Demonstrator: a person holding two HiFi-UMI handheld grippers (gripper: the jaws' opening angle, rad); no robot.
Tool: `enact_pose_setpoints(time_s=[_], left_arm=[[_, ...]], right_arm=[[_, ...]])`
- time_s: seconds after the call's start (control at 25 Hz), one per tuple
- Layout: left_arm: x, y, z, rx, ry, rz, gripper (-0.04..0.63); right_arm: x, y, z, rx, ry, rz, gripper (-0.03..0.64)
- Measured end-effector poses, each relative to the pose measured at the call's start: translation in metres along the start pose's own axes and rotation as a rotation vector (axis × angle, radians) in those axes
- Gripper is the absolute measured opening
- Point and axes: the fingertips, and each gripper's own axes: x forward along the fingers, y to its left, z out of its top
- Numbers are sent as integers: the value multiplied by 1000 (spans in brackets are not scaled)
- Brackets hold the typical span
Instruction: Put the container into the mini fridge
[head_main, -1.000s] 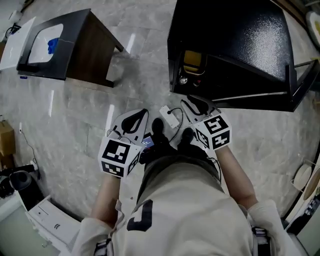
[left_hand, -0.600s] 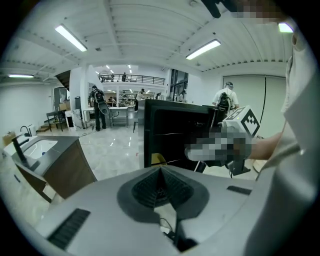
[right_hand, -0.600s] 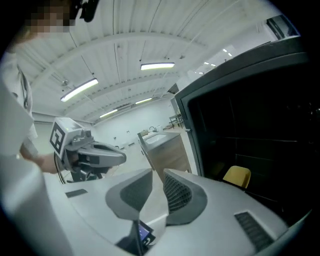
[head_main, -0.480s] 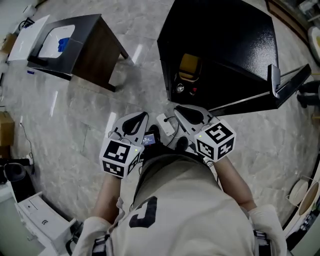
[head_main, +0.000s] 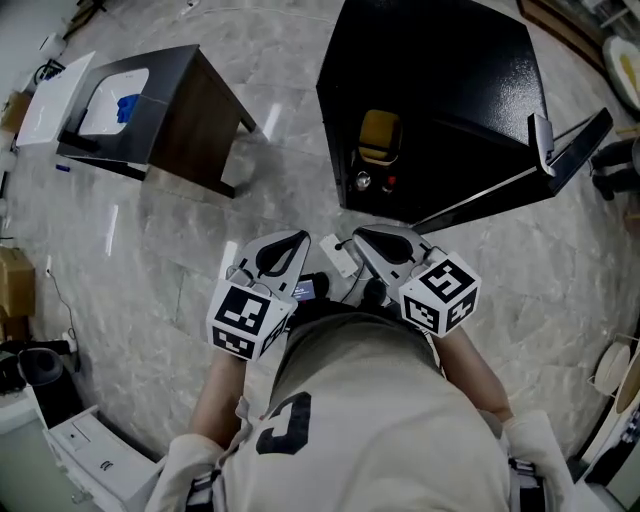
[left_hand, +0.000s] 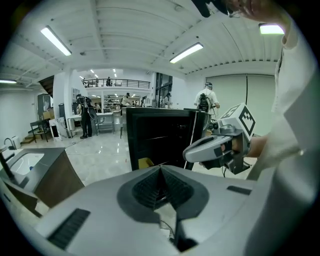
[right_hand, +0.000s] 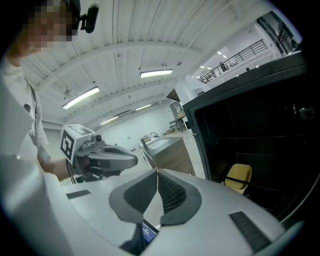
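- The yellow rounded container (head_main: 380, 135) sits inside the black mini fridge (head_main: 450, 70), on a shelf towards the left of the open compartment. We see it from both gripper views as well (left_hand: 145, 162) (right_hand: 238, 176), standing alone and touched by nothing.
- We judge the main step done: the container is in the fridge and neither gripper has hold of it.
- The left gripper (head_main: 301, 238) is closed, its dark ribbed pads (left_hand: 150, 187) meeting at the tip with nothing between them. It is held close to our body, well apart from the fridge.
- The right gripper (head_main: 359, 233) is likewise closed and empty, pads (right_hand: 172, 192) together at the tip. It lies just beside the left one, a little nearer the fridge opening.
- The fridge door (head_main: 580, 145) stands swung wide to the right. The task sentence does not ask for it to be closed, so we take that as the only thing that could be left, if anything.
- Below the container, two small round things, one silvery and one red, show inside the fridge; we cannot tell what they are.
- Further out, on the grey marble floor (head_main: 150, 250), a dark brown table (head_main: 190, 115) carries a white tray (head_main: 105, 95) with a small blue thing (head_main: 127, 107) in it, well apart from the fridge and, in our view, no part of this task.
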Motion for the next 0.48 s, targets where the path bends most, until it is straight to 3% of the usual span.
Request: enact_pose_setpoints(time_s=[0.28, 0.48], left_arm=[[-36, 50, -7, 18, -47, -45, 57], [-55, 75, -26, 33, -42, -136, 57]], right_arm=[[43, 41, 7, -21, 2, -58, 31], [69, 76, 10, -49, 1, -128, 31]])
